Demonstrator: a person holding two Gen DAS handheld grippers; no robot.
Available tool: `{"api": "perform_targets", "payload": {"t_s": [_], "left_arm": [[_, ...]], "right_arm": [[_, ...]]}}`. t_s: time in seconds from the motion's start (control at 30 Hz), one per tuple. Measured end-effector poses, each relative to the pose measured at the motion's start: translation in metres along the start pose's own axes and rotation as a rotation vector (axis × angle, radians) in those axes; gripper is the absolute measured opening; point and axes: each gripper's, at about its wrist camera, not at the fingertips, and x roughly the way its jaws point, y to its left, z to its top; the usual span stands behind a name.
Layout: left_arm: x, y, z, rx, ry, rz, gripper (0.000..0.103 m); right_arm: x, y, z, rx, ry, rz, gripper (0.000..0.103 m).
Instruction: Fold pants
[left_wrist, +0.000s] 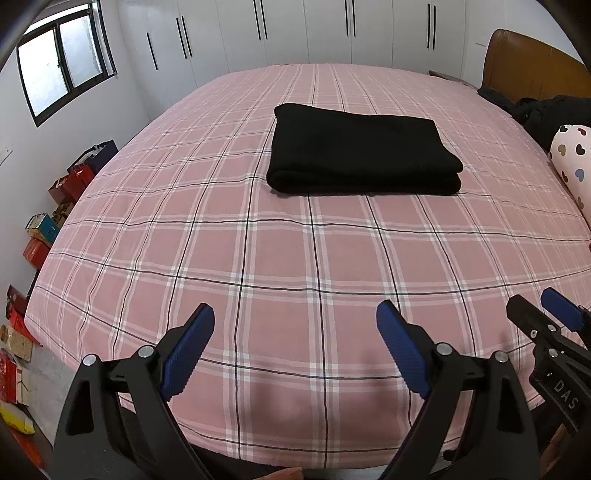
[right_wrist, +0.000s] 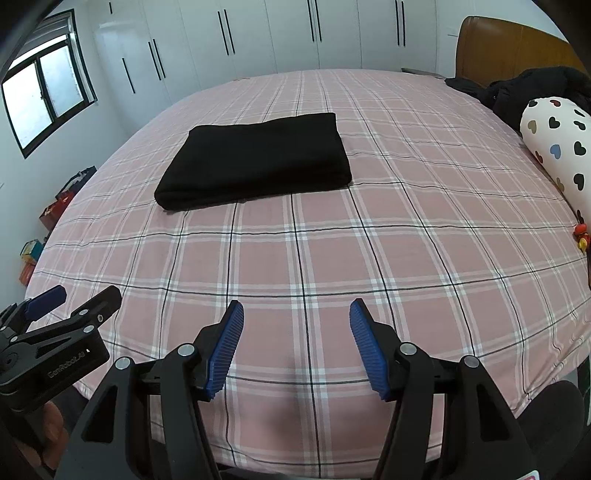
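The black pants (left_wrist: 364, 155) lie folded into a neat rectangle near the middle of the bed (left_wrist: 258, 258), on its pink plaid sheet, well apart from both my claws. My left claw (left_wrist: 295, 325) hangs over the near edge of the bed with its blue pads spread wide and nothing between them. My right claw (right_wrist: 296, 317) hangs just beside it, also spread, a little narrower, and empty. A heart-patterned pillow (right_wrist: 557, 147) rests at the bed's right side beside dark clothing (right_wrist: 532, 88).
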Motion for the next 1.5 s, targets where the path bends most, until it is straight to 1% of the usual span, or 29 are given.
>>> {"api": "perform_targets", "payload": {"t_s": [0.37, 1.1, 1.5], "left_arm": [[0.0063, 0.0024, -0.0004, -0.001, 0.014, 0.003, 0.087], [0.0054, -0.0032, -0.0004, 0.027, 0.021, -0.012, 0.087], [0.0055, -0.0053, -0.0005, 0.034, 0.021, -0.006, 0.087]], "right_arm": [[0.0016, -0.0019, -0.0004, 0.003, 0.008, -0.001, 0.059], [0.0024, -0.0014, -0.0021, 0.000, 0.016, 0.000, 0.059], [0.0036, 0.0008, -0.0045, -0.004, 0.022, 0.000, 0.059]]}}
